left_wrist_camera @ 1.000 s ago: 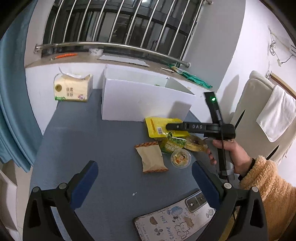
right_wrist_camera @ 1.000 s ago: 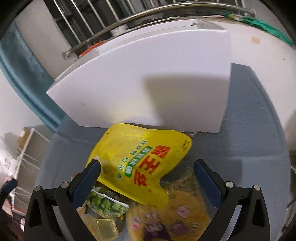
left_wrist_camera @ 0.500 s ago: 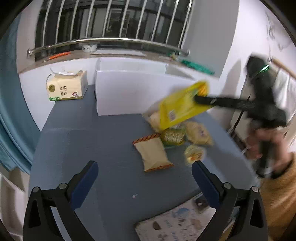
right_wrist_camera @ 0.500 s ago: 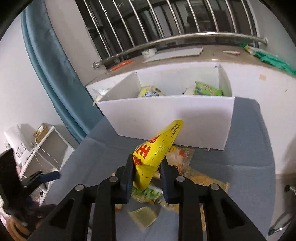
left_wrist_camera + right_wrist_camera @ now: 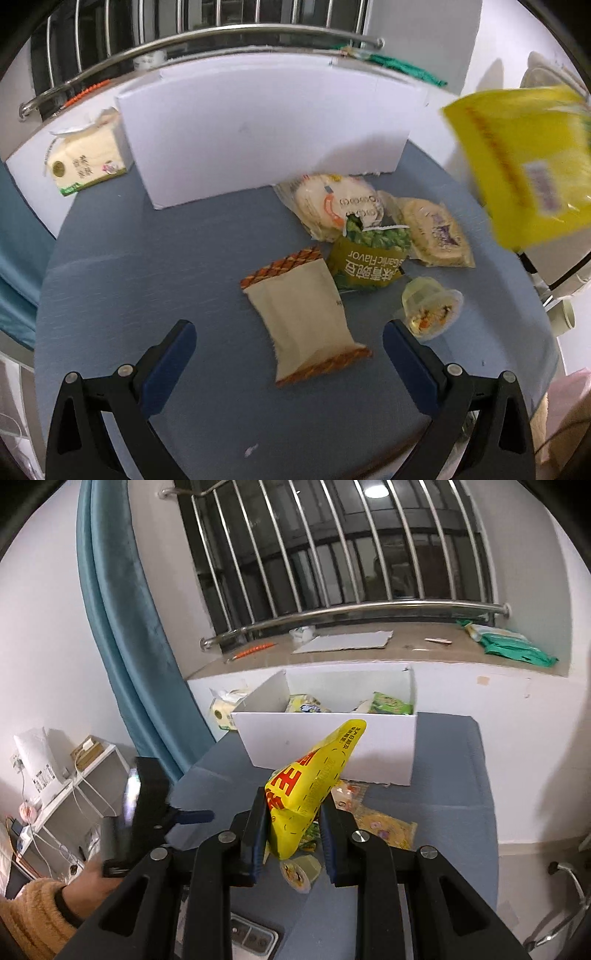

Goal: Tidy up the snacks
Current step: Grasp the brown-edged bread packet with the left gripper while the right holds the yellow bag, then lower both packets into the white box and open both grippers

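The right tool point(image 5: 293, 834) is clamped on a yellow snack bag point(image 5: 314, 775), lifted above the table point(image 5: 147, 258) toward the far white box point(image 5: 332, 746). The left tool point(image 5: 290, 354) hangs wide open above a beige packet point(image 5: 303, 314), likely next.

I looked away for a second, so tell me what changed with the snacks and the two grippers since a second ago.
The right gripper shut on the yellow bag and lifted it off the snack pile toward the white box. The left gripper, open and empty, came down closer over the beige packet. The other snacks, the box and the tissue pack stayed where they were.
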Available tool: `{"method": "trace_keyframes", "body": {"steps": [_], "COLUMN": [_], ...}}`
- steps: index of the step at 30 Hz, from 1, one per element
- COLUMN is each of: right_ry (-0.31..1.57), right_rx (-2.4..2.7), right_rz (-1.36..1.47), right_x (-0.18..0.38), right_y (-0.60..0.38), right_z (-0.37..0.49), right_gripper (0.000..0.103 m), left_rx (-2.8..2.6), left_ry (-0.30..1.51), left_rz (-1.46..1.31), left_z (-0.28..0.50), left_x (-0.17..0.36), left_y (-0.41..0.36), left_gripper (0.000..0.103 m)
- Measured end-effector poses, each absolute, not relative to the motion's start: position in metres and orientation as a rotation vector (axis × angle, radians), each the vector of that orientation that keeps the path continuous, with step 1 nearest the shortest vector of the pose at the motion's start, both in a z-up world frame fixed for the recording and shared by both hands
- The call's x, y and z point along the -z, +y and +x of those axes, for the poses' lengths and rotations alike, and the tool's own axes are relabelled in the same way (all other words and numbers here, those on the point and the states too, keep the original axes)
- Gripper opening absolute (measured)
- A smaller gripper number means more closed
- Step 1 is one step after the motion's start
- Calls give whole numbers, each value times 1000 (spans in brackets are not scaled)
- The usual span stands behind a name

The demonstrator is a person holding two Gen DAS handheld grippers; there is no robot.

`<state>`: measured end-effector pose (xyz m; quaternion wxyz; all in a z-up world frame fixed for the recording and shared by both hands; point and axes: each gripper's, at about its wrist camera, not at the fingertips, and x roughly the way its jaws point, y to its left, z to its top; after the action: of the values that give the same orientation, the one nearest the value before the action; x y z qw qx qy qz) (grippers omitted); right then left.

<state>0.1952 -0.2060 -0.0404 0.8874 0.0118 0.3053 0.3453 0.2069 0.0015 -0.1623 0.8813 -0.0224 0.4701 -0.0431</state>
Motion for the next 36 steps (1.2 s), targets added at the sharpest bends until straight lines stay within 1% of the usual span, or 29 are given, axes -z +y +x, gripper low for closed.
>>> {"method": "trace_keyframes", "body": {"steps": [2,3,4,5,6,9,11,16,20,23,25,28,33,36], "right_ry": [635,633,633,634,636,635,638,627,604,580,568,537,547,559], "right_rx": [-714,-713,-705,-699,-697,-694,-690,-675,-656,-653,-645,-651,-647,-621], "right_rz": [41,40,36,35,37,39,49,115,151,179,190,194,207,169], "right_x": [42,43,43,44,46,49,52,54,46,32,18,0,-14,-18], "right_y": [-211,-213,-215,-216,-218,-221,-223,-229,-227,-223,-215,-200,-168,-147], "right_z": [192,191,189,189,189,187,189,195,206,225,247,280,346,377], "right_gripper": [27,27,27,27,27,27,27,27,27,27,27,27,28,29], "left_rx": [78,76,87,72,77,95,77,102,82,93,82,90,49,9], "left_ry": [993,998,1016,993,983,972,931,811,713,655,617,615,659,660], "left_rz": [-29,-16,-15,15,12,-66,-40,-106,-140,-155,-111,-87,-78,-66], "left_z": [213,216,218,217,215,209,201,177,181,198,214,253,324,346], "left_x": [167,170,175,173,171,165,156,114,76,48,29,9,4,3], "left_y": [-3,-5,-5,-6,-5,10,15,36,54,61,58,56,66,77], "left_gripper": [103,99,84,76,49,47,47,47,47,47,47,47,47,49]}}
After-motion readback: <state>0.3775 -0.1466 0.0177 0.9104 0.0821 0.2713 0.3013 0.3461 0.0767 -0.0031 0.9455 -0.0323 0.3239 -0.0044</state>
